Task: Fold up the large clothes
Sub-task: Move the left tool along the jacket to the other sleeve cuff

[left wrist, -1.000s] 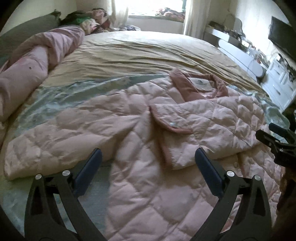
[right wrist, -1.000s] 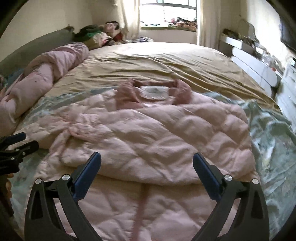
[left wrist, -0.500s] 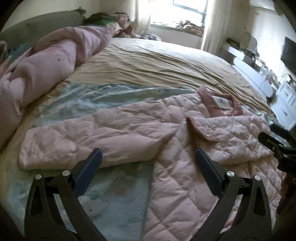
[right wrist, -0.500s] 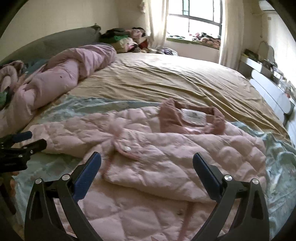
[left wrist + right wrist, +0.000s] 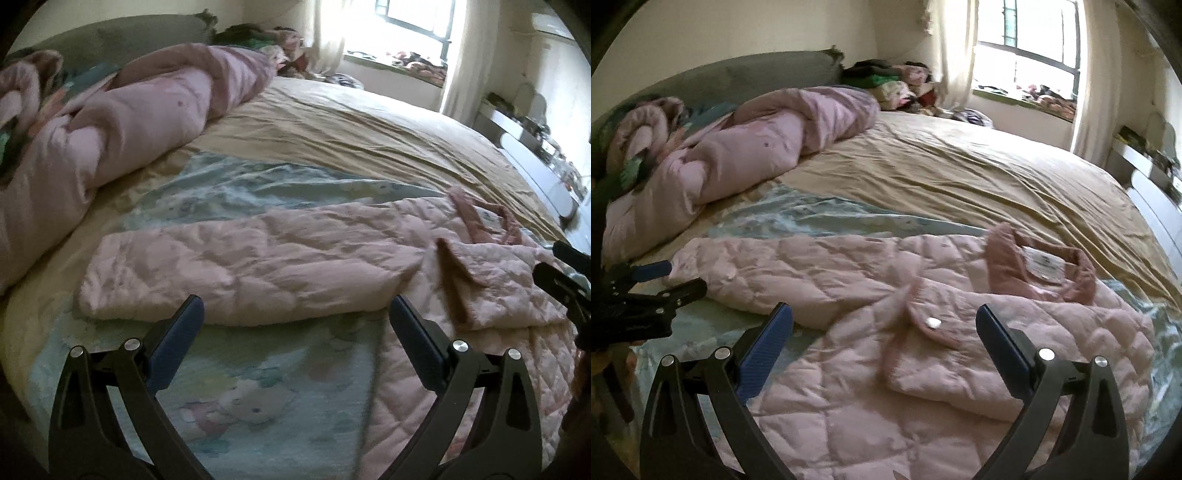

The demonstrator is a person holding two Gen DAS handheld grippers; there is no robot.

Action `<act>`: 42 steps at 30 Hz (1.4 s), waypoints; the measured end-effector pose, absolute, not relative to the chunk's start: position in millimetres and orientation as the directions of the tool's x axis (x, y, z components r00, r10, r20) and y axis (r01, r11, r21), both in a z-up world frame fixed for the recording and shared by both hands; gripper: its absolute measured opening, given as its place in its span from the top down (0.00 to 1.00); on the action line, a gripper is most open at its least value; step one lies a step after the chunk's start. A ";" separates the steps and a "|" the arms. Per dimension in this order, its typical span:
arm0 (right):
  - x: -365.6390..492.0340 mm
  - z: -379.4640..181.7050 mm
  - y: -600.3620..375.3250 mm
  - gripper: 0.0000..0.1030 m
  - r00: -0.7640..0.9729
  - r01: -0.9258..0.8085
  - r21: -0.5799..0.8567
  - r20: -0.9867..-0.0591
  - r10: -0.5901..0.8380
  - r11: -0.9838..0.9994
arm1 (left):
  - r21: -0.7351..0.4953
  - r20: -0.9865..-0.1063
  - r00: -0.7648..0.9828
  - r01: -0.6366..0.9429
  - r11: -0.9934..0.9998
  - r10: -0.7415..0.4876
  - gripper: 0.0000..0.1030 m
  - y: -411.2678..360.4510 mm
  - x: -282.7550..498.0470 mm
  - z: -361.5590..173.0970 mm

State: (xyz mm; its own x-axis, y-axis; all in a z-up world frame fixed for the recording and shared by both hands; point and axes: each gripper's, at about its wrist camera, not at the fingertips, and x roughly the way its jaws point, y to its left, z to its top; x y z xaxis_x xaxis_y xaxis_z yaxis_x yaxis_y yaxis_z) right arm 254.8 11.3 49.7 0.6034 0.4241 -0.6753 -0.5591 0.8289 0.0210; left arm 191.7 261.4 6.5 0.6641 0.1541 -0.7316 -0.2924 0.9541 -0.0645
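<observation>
Pink quilted jacket (image 5: 923,306) flat on the bed, one sleeve (image 5: 240,269) stretched sideways, other side folded inward, collar (image 5: 1039,266) open

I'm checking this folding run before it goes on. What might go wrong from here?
Both grippers, left and right, are open and hold nothing. The puffy pink quilted jacket may spring open where one side is already folded over. Its outstretched sleeve is bulky, so a pinch near the cuff might slip or drag the pale blue printed sheet.

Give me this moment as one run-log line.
task: fold large clothes | left gripper: open, empty, facing outstretched sleeve | right gripper: open, empty, over pink quilted jacket | one sleeve folded across front | surface: bed
</observation>
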 end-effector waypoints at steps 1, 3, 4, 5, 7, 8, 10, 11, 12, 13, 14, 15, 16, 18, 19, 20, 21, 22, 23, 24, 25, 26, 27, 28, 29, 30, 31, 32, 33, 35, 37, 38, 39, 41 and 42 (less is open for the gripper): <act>254.0 47.7 18.8 0.04 0.595 -0.571 0.019 -0.679 0.430 0.821 | -0.059 -0.734 0.658 -0.307 0.950 0.167 0.09 268.2 189.6 4.6; 253.7 43.9 30.0 0.04 0.586 -0.586 0.015 -0.683 0.436 0.810 | -0.050 -0.735 0.652 -0.325 0.944 0.185 0.09 277.8 186.1 3.0; 253.5 42.1 35.2 0.04 0.580 -0.594 0.014 -0.686 0.440 0.804 | -0.043 -0.735 0.648 -0.336 0.941 0.198 0.09 282.4 184.6 2.2; 252.9 40.6 40.2 0.04 0.577 -0.598 0.012 -0.687 0.441 0.801 | -0.043 -0.735 0.647 -0.344 0.938 0.203 0.09 286.7 182.7 1.4; 252.7 37.2 51.1 0.04 0.565 -0.612 0.017 -0.690 0.452 0.790 | -0.053 -0.736 0.644 -0.361 0.931 0.208 0.09 295.0 179.7 -0.3; 252.6 35.0 57.2 0.04 0.560 -0.618 0.016 -0.693 0.454 0.786 | -0.058 -0.738 0.642 -0.368 0.928 0.208 0.09 299.4 178.2 -1.7; 252.0 32.6 65.8 0.04 0.551 -0.630 0.017 -0.695 0.462 0.777 | -0.050 -0.742 0.633 -0.380 0.924 0.220 0.09 305.9 176.2 -4.5; 251.5 30.6 71.6 0.04 0.544 -0.638 0.017 -0.698 0.466 0.770 | -0.047 -0.743 0.630 -0.385 0.922 0.225 0.09 309.0 174.7 -5.8; 251.1 29.0 75.3 0.04 0.540 -0.643 0.015 -0.701 0.467 0.766 | -0.045 -0.745 0.626 -0.391 0.919 0.230 0.09 312.0 173.3 -7.1; 250.6 26.8 80.9 0.04 0.533 -0.651 0.015 -0.703 0.470 0.759 | -0.045 -0.746 0.624 -0.396 0.917 0.233 0.09 315.1 172.7 -8.7; 250.2 24.9 85.9 0.04 0.526 -0.658 0.014 -0.707 0.473 0.753 | -0.043 -0.746 0.621 -0.404 0.914 0.239 0.09 319.0 171.1 -10.4; 249.6 22.9 91.1 0.04 0.520 -0.664 0.013 -0.710 0.475 0.747 | -0.043 -0.749 0.617 -0.411 0.910 0.243 0.09 322.8 169.8 -12.2; 249.0 21.0 95.6 0.04 0.517 -0.669 0.011 -0.712 0.476 0.743 | -0.045 -0.749 0.616 -0.415 0.909 0.244 0.09 325.5 168.4 -13.4; 247.7 16.8 104.7 0.04 0.505 -0.682 0.012 -0.716 0.483 0.731 | -0.047 -0.750 0.612 -0.429 0.902 0.252 0.09 334.1 166.0 -16.3; 247.3 15.0 108.5 0.04 0.501 -0.686 0.011 -0.718 0.483 0.728 | -0.049 -0.751 0.610 -0.436 0.899 0.255 0.09 338.6 165.2 -18.1; 247.2 12.7 112.9 0.04 0.499 -0.689 0.008 -0.720 0.482 0.725 | -0.053 -0.752 0.608 -0.443 0.895 0.257 0.09 343.2 164.3 -19.7; 247.5 9.7 117.7 0.04 0.494 -0.693 0.007 -0.724 0.482 0.721 | -0.060 -0.753 0.606 -0.451 0.890 0.257 0.09 348.7 163.4 -22.1; 247.9 6.5 122.7 0.04 0.489 -0.697 0.004 -0.729 0.480 0.717 | -0.064 -0.753 0.605 -0.458 0.887 0.258 0.09 352.6 162.9 -23.9; 248.4 3.7 127.5 0.04 0.486 -0.700 0.001 -0.732 0.478 0.714 | -0.072 -0.756 0.602 -0.469 0.880 0.259 0.09 358.5 162.0 -27.1; 249.4 1.3 132.0 0.04 0.484 -0.702 -0.001 -0.735 0.476 0.712 | -0.079 -0.758 0.600 -0.475 0.877 0.256 0.09 364.0 161.4 -30.6; 250.4 -1.5 136.4 0.04 0.480 -0.704 -0.002 -0.738 0.474 0.710 | -0.081 -0.760 0.596 -0.480 0.873 0.258 0.09 368.8 161.4 -33.5; 251.4 -5.4 142.5 0.04 0.473 -0.709 -0.002 -0.744 0.473 0.705 | -0.079 -0.764 0.590 -0.490 0.868 0.263 0.09 374.1 161.0 -37.6; 252.1 -7.9 146.6 0.04 0.471 -0.710 -0.005 -0.746 0.470 0.704 | -0.084 -0.766 0.586 -0.497 0.864 0.263 0.09 379.0 160.8 -41.7; 252.7 -11.1 151.1 0.04 0.469 -0.712 -0.008 -0.749 0.467 0.702 | -0.090 -0.769 0.583 -0.503 0.860 0.261 0.09 383.3 160.9 -45.4; 253.9 -14.8 157.2 0.04 0.464 -0.715 -0.009 -0.754 0.466 0.699 | -0.097 -0.773 0.579 -0.509 0.855 0.257 0.09 388.2 160.7 -48.9; 254.3 -17.2 160.6 0.04 0.463 -0.717 -0.011 -0.755 0.464 0.697 | -0.105 -0.776 0.577 -0.514 0.851 0.253 0.09 393.0 160.5 -52.1; 254.8 -19.9 165.0 0.04 0.462 -0.718 -0.014 -0.757 0.462 0.696 | -0.110 -0.779 0.575 -0.519 0.847 0.251 0.09 398.3 160.3 -56.3; 255.9 -23.3 170.8 0.04 0.458 -0.720 -0.016 -0.761 0.458 0.693 | -0.112 -0.782 0.570 -0.525 0.843 0.251 0.09 403.1 160.1 -60.0; 256.0 -25.3 174.7 0.04 0.457 -0.721 -0.018 -0.763 0.456 0.692 | -0.117 -0.783 0.569 -0.532 0.839 0.252 0.09 407.9 159.6 -63.5; 257.0 -30.3 184.2 0.04 0.454 -0.726 -0.024 -0.767 0.453 0.688 | -0.127 -0.787 0.564 -0.543 0.830 0.249 0.09 416.5 158.4 -69.1; 258.0 -34.3 191.9 0.04 0.447 -0.733 -0.025 -0.771 0.454 0.680 | -0.138 -0.792 0.557 -0.559 0.817 0.248 0.09 426.0 156.5 -74.9; 258.8 -36.9 196.4 0.04 0.446 -0.735 -0.029 -0.774 0.450 0.678 | -0.146 -0.795 0.555 -0.567 0.811 0.245 0.09 430.7 156.2 -78.0; 259.3 -38.7 199.2 0.04 0.445 -0.736 -0.033 -0.776 0.447 0.676 | -0.156 -0.798 0.551 -0.581 0.799 0.245 0.09 436.8 154.9 -81.7; 260.5 -44.6 206.6 0.04 0.441 -0.738 -0.041 -0.784 0.436 0.673 | -0.183 -0.810 0.537 -0.615 0.767 0.238 0.09 452.0 152.2 -91.0; 260.8 -47.0 209.4 0.04 0.442 -0.737 -0.046 -0.788 0.429 0.674 | -0.195 -0.813 0.534 -0.627 0.754 0.234 0.09 457.2 151.4 -94.0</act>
